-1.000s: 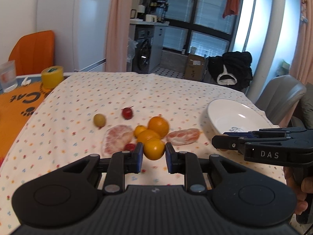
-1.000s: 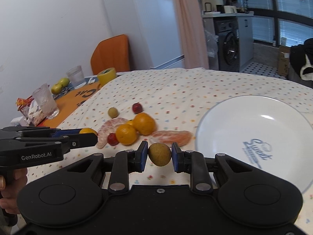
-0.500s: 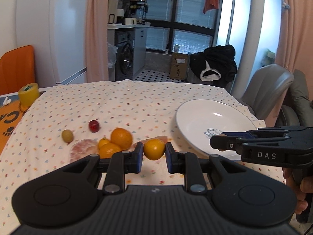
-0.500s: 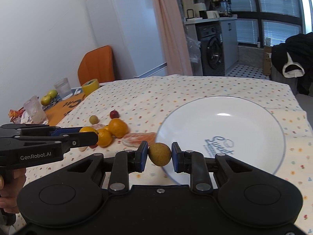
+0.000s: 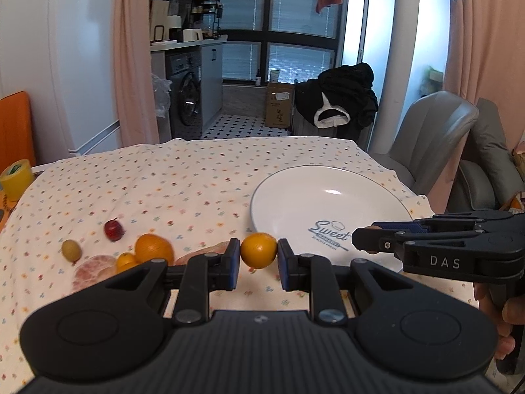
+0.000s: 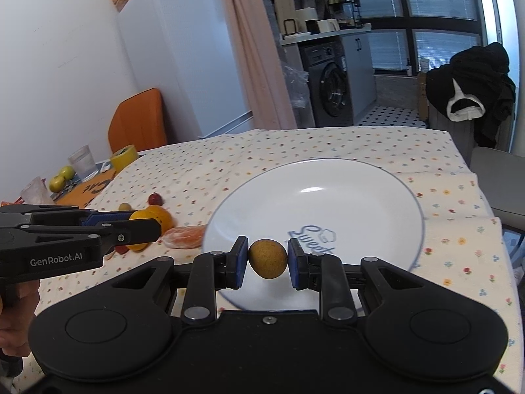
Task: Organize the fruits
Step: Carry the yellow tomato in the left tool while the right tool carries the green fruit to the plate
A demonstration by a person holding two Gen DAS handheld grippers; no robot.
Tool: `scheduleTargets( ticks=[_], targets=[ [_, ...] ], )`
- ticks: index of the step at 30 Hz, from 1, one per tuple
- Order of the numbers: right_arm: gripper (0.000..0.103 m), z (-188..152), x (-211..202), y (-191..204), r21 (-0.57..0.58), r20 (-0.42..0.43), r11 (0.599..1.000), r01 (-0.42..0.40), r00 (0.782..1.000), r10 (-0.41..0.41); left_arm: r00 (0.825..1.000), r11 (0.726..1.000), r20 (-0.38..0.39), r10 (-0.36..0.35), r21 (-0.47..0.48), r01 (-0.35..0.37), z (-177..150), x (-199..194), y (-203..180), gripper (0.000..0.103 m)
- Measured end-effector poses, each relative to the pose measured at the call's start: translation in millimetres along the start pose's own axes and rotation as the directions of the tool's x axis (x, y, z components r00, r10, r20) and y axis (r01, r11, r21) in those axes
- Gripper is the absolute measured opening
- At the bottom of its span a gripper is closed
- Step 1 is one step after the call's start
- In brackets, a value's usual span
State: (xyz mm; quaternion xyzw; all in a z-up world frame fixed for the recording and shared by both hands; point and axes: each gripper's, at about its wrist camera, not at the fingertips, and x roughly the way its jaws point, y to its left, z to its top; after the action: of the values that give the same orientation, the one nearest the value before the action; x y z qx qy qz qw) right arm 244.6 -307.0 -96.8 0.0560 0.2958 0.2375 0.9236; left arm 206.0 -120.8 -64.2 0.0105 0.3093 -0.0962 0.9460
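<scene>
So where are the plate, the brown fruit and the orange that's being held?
Plate [image 6: 361,180]: right wrist view, bare inside near the far rim.
Brown fruit [image 6: 267,257]: right wrist view, its middle, between the right gripper's pads.
Orange [image 5: 258,250]: left wrist view, its middle, between the left gripper's pads.

Behind the table: washing machine [image 5: 190,98] under a counter, white fridge [image 6: 183,65], pink curtain [image 5: 134,65], black clothing heap [image 5: 344,98], cardboard box [image 5: 279,101], grey chair [image 5: 436,138]. At the table's left: orange chair [image 6: 137,121], yellow tape roll [image 5: 16,180], glass [image 6: 82,162].
</scene>
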Motion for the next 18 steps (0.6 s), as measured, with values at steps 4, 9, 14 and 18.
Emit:
scheduleTargets(
  ticks=[4,9,14,18],
  targets=[
    [0.024,-0.8,1.6,-8.9,0.013,-0.002,1.000,0.015,1.000,-0.015,1.000,1.000,-0.010,-0.011,0.017,0.011,4.4,11.0,-8.2,0.022],
    [0.024,-1.8,4.6,-18.7,0.024,-0.010,0.999,0.030,1.000,-0.030,0.999,0.999,-0.026,-0.029,0.031,0.030,8.5,26.1,-15.8,0.022],
    [0.024,-3.6,6.5,-24.4,0.031,-0.020,0.999,0.042,0.999,-0.042,0.998,0.998,-0.040,-0.046,0.049,0.048,11.3,37.7,-25.0,0.022],
    [0.024,-5.3,9.4,-28.4,0.039,-0.032,0.998,0.046,0.998,-0.045,0.996,0.997,-0.060,-0.060,0.053,0.063,10.5,46.6,-29.8,0.022]
  ],
)
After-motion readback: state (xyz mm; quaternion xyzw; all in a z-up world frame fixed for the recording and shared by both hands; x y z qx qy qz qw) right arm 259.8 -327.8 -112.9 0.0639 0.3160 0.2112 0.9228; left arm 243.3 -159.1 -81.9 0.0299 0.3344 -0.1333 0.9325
